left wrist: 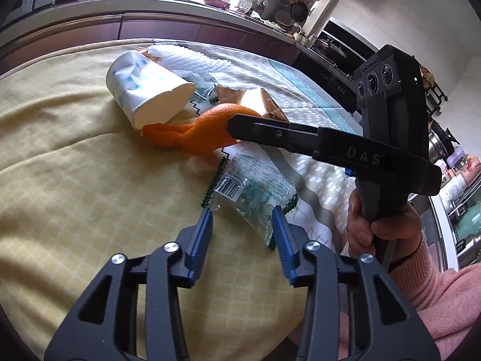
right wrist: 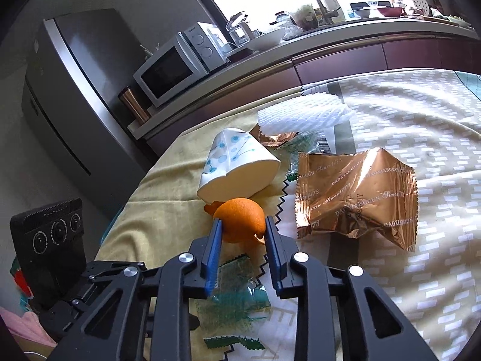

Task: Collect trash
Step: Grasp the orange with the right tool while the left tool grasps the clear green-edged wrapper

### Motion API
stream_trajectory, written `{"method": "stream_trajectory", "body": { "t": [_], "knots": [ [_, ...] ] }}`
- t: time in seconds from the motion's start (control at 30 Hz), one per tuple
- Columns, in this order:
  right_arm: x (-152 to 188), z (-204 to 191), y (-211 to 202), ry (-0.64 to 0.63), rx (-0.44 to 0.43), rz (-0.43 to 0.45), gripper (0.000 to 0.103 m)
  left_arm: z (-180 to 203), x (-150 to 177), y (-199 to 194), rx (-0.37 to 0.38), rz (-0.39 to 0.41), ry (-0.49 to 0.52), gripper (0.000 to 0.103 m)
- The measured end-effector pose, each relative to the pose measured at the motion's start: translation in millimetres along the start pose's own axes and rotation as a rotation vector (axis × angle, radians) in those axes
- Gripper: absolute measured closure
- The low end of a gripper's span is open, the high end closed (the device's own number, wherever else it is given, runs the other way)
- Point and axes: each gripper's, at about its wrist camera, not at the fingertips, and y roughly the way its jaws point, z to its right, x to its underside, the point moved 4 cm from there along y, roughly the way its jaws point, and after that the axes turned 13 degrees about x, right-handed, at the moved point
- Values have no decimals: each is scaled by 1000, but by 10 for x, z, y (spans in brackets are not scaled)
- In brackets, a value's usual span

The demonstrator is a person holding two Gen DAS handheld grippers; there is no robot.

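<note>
An orange peel (left wrist: 195, 132) lies on the cloth-covered table (left wrist: 60, 156) beside a crushed paper cup (left wrist: 150, 90). My right gripper (right wrist: 243, 225) has its fingers on either side of the peel (right wrist: 240, 219); whether they press it I cannot tell. It shows in the left wrist view (left wrist: 231, 124) at the peel. My left gripper (left wrist: 243, 213) is open over a clear green-printed wrapper (left wrist: 252, 192), fingers on both sides of it. A copper foil wrapper (right wrist: 357, 192) lies right of the peel. The cup (right wrist: 237, 165) lies just behind the peel.
White foam fruit netting (right wrist: 303, 111) and another foil wrapper (right wrist: 270, 138) lie at the table's far side. Clear green wrappers (right wrist: 237, 297) lie under the right gripper. A kitchen counter (right wrist: 330, 48) with a microwave (right wrist: 171, 69) and a fridge (right wrist: 72, 90) stand behind the table.
</note>
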Motion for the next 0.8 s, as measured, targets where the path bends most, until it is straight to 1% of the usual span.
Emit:
{"method": "stream_trajectory", "body": {
  "t": [0.17, 0.2, 0.23, 0.27, 0.33, 0.4, 0.47, 0.57, 0.73, 0.8],
  "knots": [
    [16, 81, -51, 41, -30, 3, 77, 51, -7, 82, 18, -7, 2, 61],
    [30, 90, -53, 43, -29, 1, 77, 55, -10, 103, 18, -6, -1, 64],
    [44, 96, -52, 45, -29, -1, 77, 58, -14, 125, 14, -8, 0, 70],
    [58, 101, -52, 50, -33, -3, 77, 51, -13, 145, 13, -13, -4, 83],
    [74, 95, -49, 55, -40, -8, 77, 33, -13, 172, 25, -9, -22, 85],
    [84, 82, -53, 55, -44, -9, 77, 29, -25, 150, 19, 9, -19, 90],
    [78, 73, -62, 55, -51, -6, 77, 33, -30, 98, 25, 22, -15, 93],
    [62, 44, -75, 57, -69, -1, 77, 11, -31, -3, 16, 37, -12, 94],
    [14, -92, -81, 38, -103, 12, 77, -75, 7, -268, -36, 73, -12, 94],
    [-4, -177, -71, 24, -120, 15, 77, -105, 24, -393, -69, 87, -6, 94]
  ]
}}
